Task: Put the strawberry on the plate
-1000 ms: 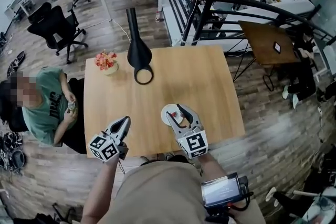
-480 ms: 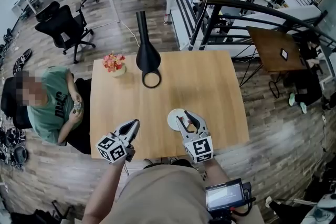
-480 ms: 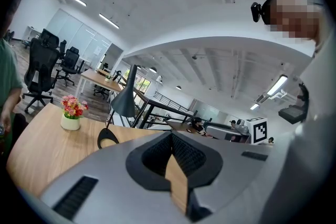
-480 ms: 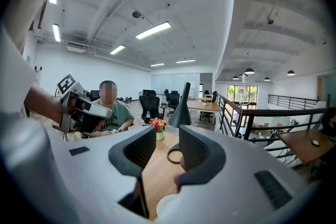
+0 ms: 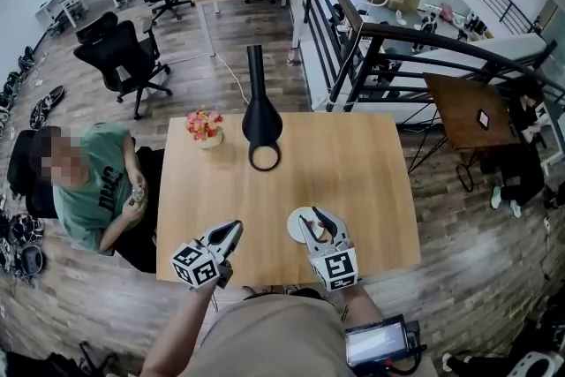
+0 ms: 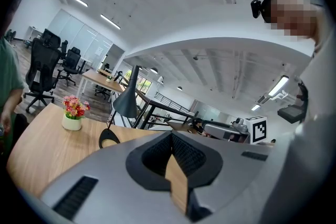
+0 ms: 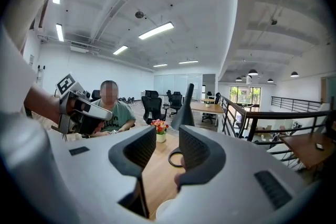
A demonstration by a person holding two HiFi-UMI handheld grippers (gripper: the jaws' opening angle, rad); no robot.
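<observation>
1. Head view: both forearms reach down to the near edge of the table (image 5: 353,181). The left gripper (image 5: 235,227) points up-right, and the right gripper (image 5: 316,221) hangs over the plate (image 5: 294,229).
2. Left gripper view: jaws pressed together, nothing between them.
3. Right gripper view: jaws spread, nothing pinched. A reddish spot, probably the strawberry (image 7: 178,182), sits low beside one jaw, over the plate rim.

Wooden table (image 5: 353,181) bears flowerpot (image 5: 205,128), black lamp (image 5: 262,124), plate (image 5: 297,224).
</observation>
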